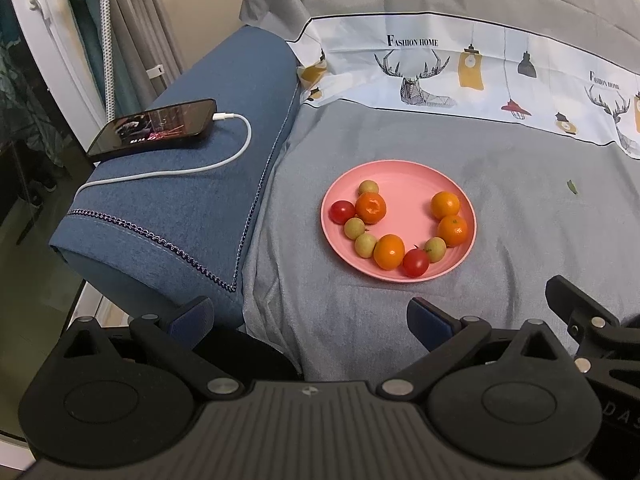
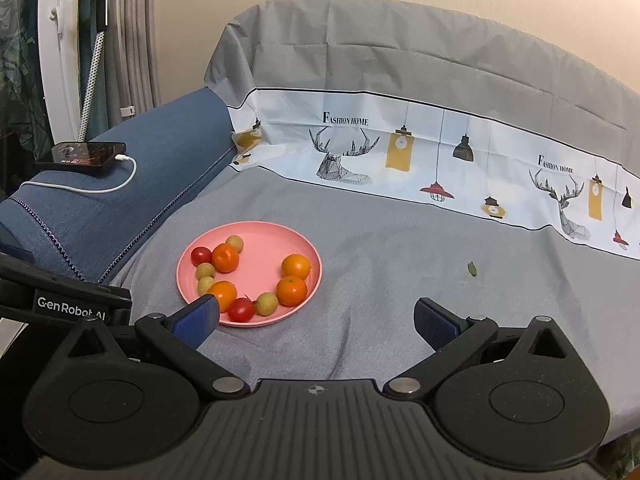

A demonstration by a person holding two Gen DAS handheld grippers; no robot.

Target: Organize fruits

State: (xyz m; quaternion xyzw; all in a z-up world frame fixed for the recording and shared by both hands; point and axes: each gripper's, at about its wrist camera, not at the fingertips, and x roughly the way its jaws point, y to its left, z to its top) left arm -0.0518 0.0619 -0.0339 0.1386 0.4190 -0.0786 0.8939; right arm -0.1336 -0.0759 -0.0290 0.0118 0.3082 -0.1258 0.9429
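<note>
With both the left gripper [image 1: 310,316] and right gripper [image 2: 316,318] held spread and empty short of the pink plate [image 1: 420,176] where the mixed fruits [image 1: 390,251] lie crowded, one outer fruit is best approached alone.

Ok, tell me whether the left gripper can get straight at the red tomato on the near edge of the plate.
Probably yes. The left gripper is open and empty, and only bare grey cloth lies between it and the red tomato on the pink plate. An orange and a green fruit touch it at the sides.
</note>
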